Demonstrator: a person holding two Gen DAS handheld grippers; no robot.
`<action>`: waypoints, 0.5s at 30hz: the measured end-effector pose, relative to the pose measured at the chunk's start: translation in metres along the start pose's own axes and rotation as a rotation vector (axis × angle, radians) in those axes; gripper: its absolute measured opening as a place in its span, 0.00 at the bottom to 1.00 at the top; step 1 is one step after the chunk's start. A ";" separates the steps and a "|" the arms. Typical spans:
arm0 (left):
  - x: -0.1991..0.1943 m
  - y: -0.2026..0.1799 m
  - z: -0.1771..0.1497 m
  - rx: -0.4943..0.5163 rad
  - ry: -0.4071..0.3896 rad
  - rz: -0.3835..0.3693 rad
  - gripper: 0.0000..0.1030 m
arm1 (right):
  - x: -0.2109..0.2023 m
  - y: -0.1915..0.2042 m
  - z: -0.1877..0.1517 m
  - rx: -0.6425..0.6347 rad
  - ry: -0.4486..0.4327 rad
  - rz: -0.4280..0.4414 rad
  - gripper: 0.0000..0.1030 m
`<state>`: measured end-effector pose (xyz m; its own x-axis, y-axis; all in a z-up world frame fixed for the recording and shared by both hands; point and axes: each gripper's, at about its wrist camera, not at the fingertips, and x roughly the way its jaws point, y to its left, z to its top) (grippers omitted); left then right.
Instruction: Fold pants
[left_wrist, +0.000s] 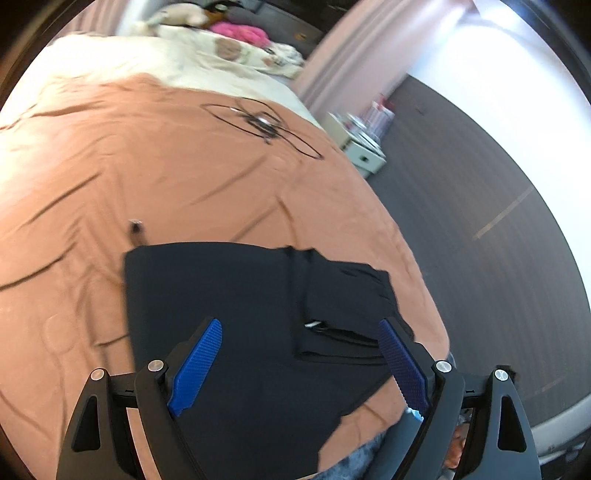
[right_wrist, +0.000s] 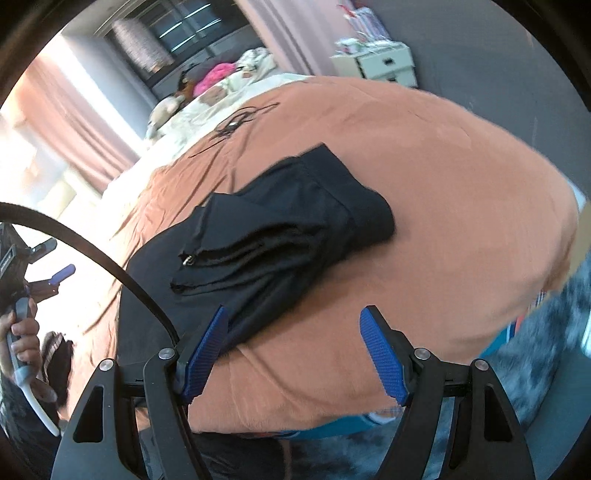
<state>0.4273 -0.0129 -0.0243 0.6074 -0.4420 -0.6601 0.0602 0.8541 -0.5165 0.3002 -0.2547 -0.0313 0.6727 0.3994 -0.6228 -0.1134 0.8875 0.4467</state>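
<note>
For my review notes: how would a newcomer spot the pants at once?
Find the orange bedspread on the bed. Near its front edge lie the pants, black and partly folded, layers stacked. The only other dark thing there is a thin cable, looped farther back.

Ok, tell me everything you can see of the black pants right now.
The black pants lie on the orange bedspread, folded into a layered stack of soft, matte fabric. One rumpled end has bunched edges and a small metallic zipper pull. Neither gripper touches them: left gripper and right gripper hover open above.
</note>
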 end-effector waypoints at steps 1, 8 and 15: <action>-0.004 0.007 -0.003 -0.016 -0.008 0.010 0.85 | 0.002 0.008 0.003 -0.029 0.001 -0.001 0.72; -0.024 0.060 -0.039 -0.148 -0.052 0.107 0.85 | 0.029 0.039 0.025 -0.206 0.036 -0.001 0.72; -0.027 0.100 -0.066 -0.246 -0.076 0.169 0.85 | 0.069 0.075 0.039 -0.366 0.078 -0.013 0.72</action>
<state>0.3643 0.0666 -0.0947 0.6506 -0.2697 -0.7099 -0.2346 0.8177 -0.5257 0.3665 -0.1695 -0.0151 0.6199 0.3910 -0.6803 -0.3684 0.9105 0.1875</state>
